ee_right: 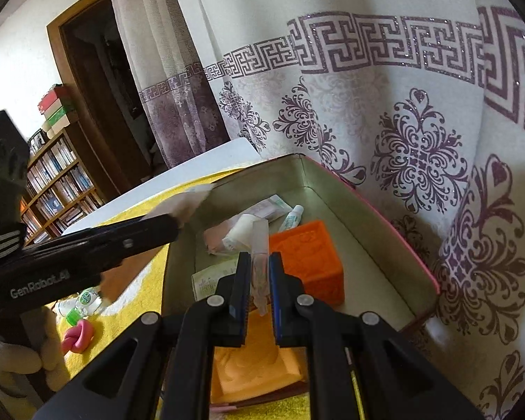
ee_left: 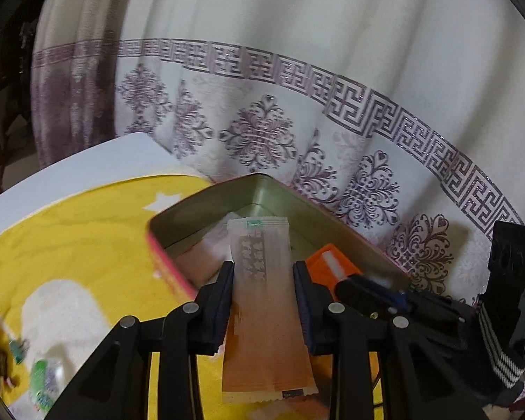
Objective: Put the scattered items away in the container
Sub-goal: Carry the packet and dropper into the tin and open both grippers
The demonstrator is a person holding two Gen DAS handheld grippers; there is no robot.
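I have both grippers over the tin container point(ee_right: 395, 231), which stands on a yellow cloth point(ee_left: 70, 231) on the counter, near a patterned curtain point(ee_right: 402, 105).

My left gripper point(ee_left: 264, 297) holds a long flat sachet point(ee_left: 262, 280), pale at the top and orange-brown lower down; the jaws are closed on its two long edges about the middle of its length, and its top end points over the container. It looks very light and soft, a thin film packet, so I judge it can bend or slip if I press only the edges; a hold across the flat faces would be safer.

My right gripper point(ee_right: 259, 287) is clenched on a small clear tube point(ee_right: 260, 245), upright between the jaws, over the inside of the container. I think it is stiff, smooth plastic, light and a little slippery, so the grip must stay near its middle.

Already in the container lie an orange block point(ee_right: 308, 255), a white tube point(ee_right: 292, 218) and some packets. A green-capped bottle point(ee_right: 84, 302) and a pink knotted thing point(ee_right: 78, 336) are on the cloth outside.
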